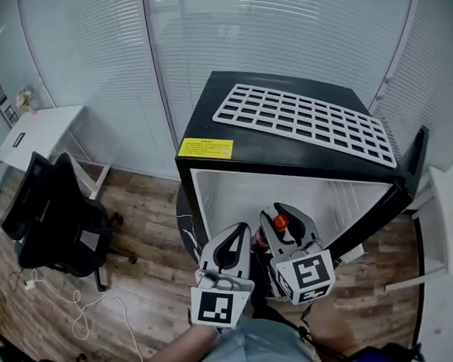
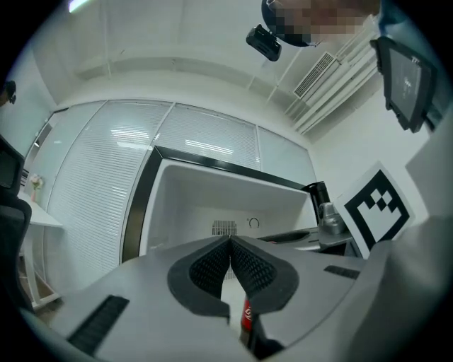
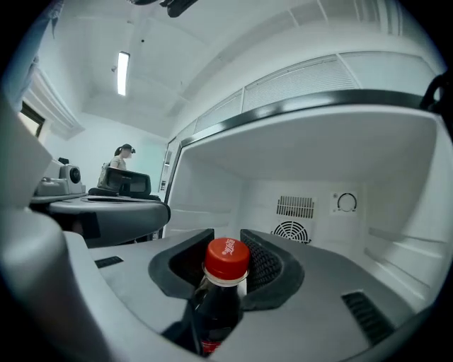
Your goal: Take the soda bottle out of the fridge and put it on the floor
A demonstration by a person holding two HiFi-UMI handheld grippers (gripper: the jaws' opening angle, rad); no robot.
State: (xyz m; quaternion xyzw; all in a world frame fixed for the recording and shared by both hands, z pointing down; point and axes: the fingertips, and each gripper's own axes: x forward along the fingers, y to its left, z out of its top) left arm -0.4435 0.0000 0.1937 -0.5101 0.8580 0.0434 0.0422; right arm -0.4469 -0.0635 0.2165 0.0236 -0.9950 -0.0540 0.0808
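A dark soda bottle (image 3: 216, 304) with a red cap (image 1: 280, 222) stands upright between the jaws of my right gripper (image 3: 225, 263), which is shut on its neck just below the cap. In the head view the right gripper (image 1: 286, 225) holds it just in front of the open black mini fridge (image 1: 285, 148), whose white inside looks bare. My left gripper (image 1: 234, 244) hangs shut and empty beside it on the left, its pads (image 2: 212, 269) meeting. A sliver of the bottle's red label (image 2: 247, 316) shows below them.
A white wire shelf (image 1: 306, 122) lies on top of the fridge. Its door (image 1: 415, 166) stands open at the right. A black office chair (image 1: 53, 220) and a white desk (image 1: 36, 135) stand at the left on the wood floor, with white cables (image 1: 90, 307) near them.
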